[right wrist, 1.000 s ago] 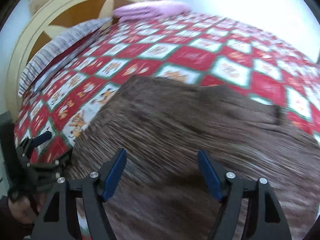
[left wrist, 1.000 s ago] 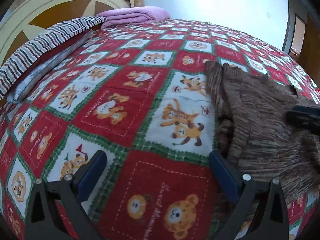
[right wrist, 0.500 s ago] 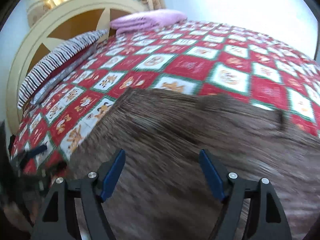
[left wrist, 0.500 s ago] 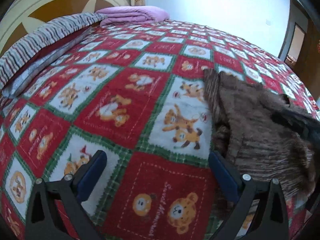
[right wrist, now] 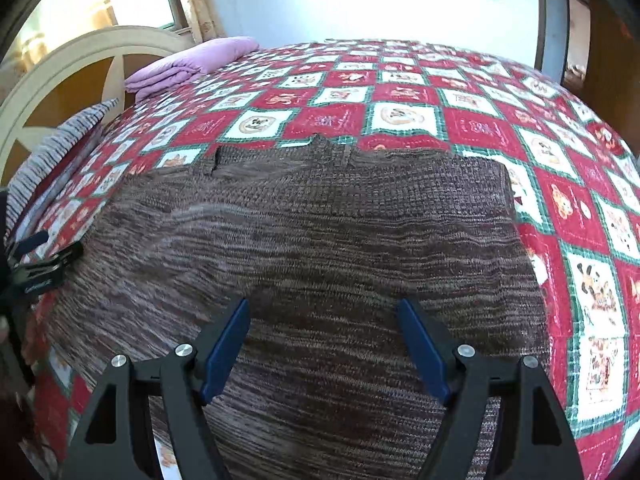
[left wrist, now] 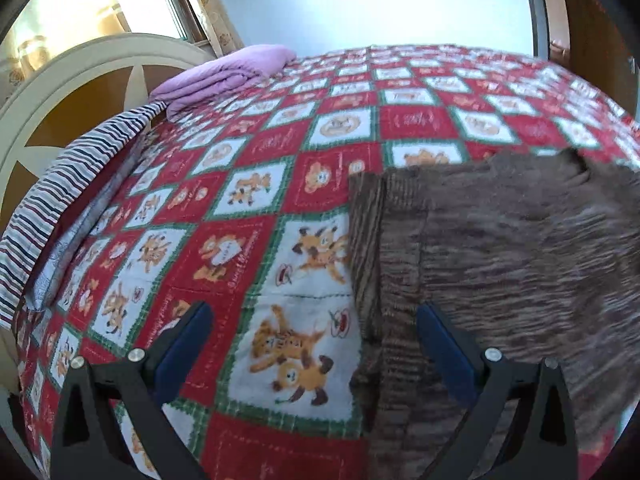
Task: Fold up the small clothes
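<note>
We see a brown knitted garment lying spread flat on a bed whose bedspread is checked in red and white with bear prints.

From the right wrist view we get nearly the whole garment: its far edge with a small notch and a raised bit of knit near the middle, its right edge running down beside the white squares, and its near part passing under the camera. The right hand-held gripper hangs over that near part with its blue-padded jaws spread wide and nothing between them; we cannot tell whether the tips touch the knit. At the left border of this view the left hand-held gripper shows as a dark frame beside the garment's left side.

From the left wrist view we see only the garment's left portion, with a ribbed band folded along its edge, but far more bare bedspread to the left. Here the left hand-held gripper is wide apart and empty, one finger over the bedspread, the other over the ribbed edge.

Both views show a folded purple blanket, a striped pillow and the cream headboard at the far left.
</note>
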